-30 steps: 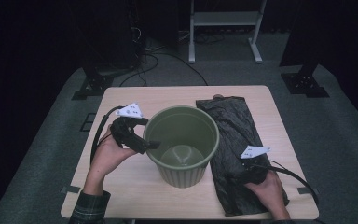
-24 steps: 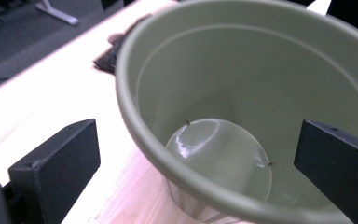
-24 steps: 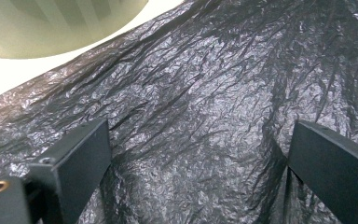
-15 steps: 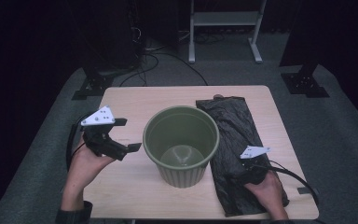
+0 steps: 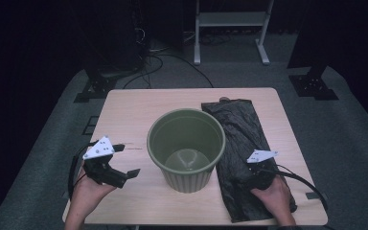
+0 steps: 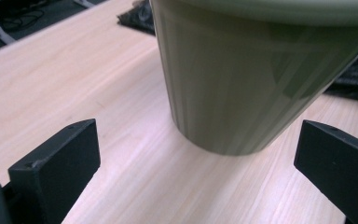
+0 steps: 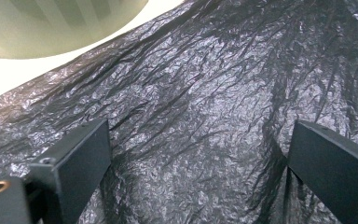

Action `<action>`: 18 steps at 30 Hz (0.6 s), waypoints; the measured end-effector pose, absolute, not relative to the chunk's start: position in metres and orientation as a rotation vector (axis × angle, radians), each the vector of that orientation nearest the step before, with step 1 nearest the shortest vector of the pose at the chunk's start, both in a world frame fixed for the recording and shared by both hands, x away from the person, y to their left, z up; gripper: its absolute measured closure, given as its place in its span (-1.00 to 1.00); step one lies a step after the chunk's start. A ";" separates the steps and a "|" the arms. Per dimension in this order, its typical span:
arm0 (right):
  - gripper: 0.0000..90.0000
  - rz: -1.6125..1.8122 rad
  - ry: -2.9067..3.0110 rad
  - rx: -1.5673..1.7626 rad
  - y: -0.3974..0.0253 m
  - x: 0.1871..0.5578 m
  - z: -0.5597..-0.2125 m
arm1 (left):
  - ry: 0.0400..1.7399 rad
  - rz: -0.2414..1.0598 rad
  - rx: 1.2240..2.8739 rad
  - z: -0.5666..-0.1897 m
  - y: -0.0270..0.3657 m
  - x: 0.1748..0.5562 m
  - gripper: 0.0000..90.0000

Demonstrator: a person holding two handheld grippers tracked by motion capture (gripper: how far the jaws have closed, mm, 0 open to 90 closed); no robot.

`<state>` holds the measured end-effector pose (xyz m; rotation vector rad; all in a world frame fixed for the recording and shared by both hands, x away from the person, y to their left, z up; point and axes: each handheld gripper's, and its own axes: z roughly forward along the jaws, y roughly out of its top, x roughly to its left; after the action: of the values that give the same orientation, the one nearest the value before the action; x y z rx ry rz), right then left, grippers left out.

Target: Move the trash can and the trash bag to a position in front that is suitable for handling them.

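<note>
Left gripper (image 5: 124, 160) at table's (image 5: 134, 110) left edge, jaws spread wide, empty, aimed at green bin (image 5: 186, 148), well clear of its wall. Bin upright at table centre, empty inside, rim open. Black bag (image 5: 242, 134) lies flat just right of bin, crinkled, one edge against bin base. Right gripper (image 7: 196, 172) low over bag's near end, jaws spread, nothing pinched. Likely step: pick up bag to line bin. Do it well: drop jaws onto raised wrinkle, pinch single layer, lift slowly; left gripper steadies bin
</note>
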<state>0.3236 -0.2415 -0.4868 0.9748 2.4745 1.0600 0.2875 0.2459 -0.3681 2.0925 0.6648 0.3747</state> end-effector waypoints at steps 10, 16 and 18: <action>-0.90 1.060 2.474 0.974 -0.242 0.324 -0.487 | 0.692 0.340 2.153 -0.423 0.242 0.297 -1.00; -0.90 1.060 2.474 0.974 -0.242 0.324 -0.487 | 0.704 0.346 2.186 -0.447 0.237 0.301 -1.00; -0.90 1.060 2.474 0.974 -0.242 0.324 -0.487 | 0.709 0.354 2.196 -0.454 0.236 0.302 -1.00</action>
<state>0.3236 -0.2416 -0.4868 0.9744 2.4736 1.0601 0.3020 0.2356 -0.4536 2.1956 0.7095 0.3541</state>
